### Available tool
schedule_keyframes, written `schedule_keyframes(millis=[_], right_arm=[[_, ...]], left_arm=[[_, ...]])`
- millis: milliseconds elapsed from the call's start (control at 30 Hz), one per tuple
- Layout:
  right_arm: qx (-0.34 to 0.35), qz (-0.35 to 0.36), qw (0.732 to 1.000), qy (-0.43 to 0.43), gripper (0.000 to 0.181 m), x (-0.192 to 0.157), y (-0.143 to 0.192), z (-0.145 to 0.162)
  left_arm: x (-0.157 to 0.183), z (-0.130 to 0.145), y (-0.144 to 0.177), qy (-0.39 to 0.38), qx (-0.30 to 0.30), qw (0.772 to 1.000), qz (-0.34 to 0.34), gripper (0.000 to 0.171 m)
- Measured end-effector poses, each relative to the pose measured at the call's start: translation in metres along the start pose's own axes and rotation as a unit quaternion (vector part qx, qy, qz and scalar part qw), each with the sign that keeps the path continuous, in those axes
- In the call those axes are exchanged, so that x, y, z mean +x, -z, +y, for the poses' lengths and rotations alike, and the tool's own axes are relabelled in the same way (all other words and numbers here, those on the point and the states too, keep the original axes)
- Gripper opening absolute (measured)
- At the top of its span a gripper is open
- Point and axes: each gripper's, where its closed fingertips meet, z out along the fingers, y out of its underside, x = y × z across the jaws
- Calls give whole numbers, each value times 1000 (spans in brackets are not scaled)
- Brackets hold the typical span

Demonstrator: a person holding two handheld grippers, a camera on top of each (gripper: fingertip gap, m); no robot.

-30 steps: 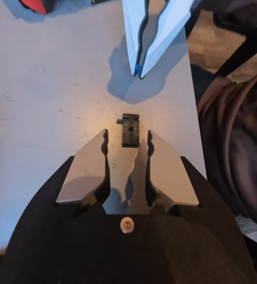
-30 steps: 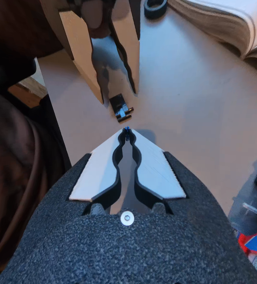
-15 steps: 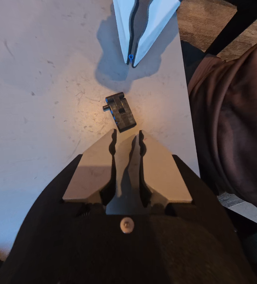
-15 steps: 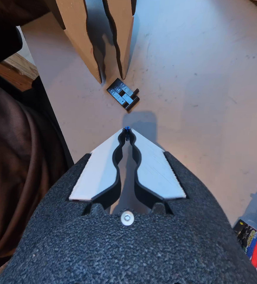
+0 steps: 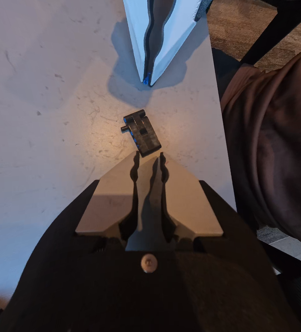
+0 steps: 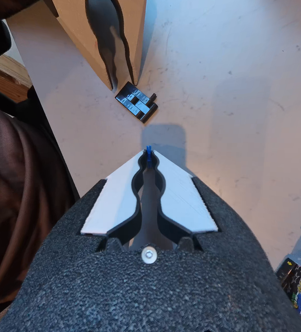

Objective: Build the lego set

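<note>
A small black lego assembly [image 5: 141, 133] is seen lying flat on the pale, scuffed tabletop [image 5: 47, 107], near its edge. It is built of short black beams laid side by side, with a thin black pin projecting from one side near its far end and small blue connector ends showing along one long edge. It lies slanted across the line of the left gripper [image 5: 148, 154], whose tan jaws are held apart with a clear gap between them and nothing in it. The near corner of the assembly is placed just ahead of that gap; whether the tips touch it cannot be told from the left wrist view. In the right wrist view the same assembly [image 6: 137, 102] is shown with the left gripper [image 6: 123, 86] tips right at its far end, one tip at its corner.

The right gripper [image 6: 148, 151] has its white jaws closed on a small blue pin [image 6: 148, 156], which is pinched at the very tips with its end poking out forward. This gripper is held clear of the assembly, with bare tabletop [image 6: 236, 107] and its own shadow between them. From the left wrist view the right gripper [image 5: 147, 83] is seen pointing down toward the tabletop, the blue pin [image 5: 146, 80] showing at its tips.

Brown fabric [image 6: 20, 170] is visible beyond the tabletop edge, and a colourful printed packet [image 6: 300, 291] lies at the lower right corner of the right wrist view.
</note>
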Motion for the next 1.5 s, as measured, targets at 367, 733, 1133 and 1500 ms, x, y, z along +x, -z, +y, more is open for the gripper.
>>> schedule_keyframes(millis=[367, 733, 1133, 1500], right_arm=[[36, -21, 999, -13, 24, -6, 4, -12], [75, -37, 995, -52, 37, -16, -7, -33], [104, -55, 991, -62, 36, -22, -9, -46], [93, 8, 993, -73, 46, -3, -3, -41]], left_arm=[[0, -3, -2, 12, 12, 1000, 9, 18], [0, -4, -4, 29, 21, 999, 23, 8], [7, -6, -7, 41, 23, 997, 55, 5], [6, -4, -7, 36, 17, 998, 51, 2]])
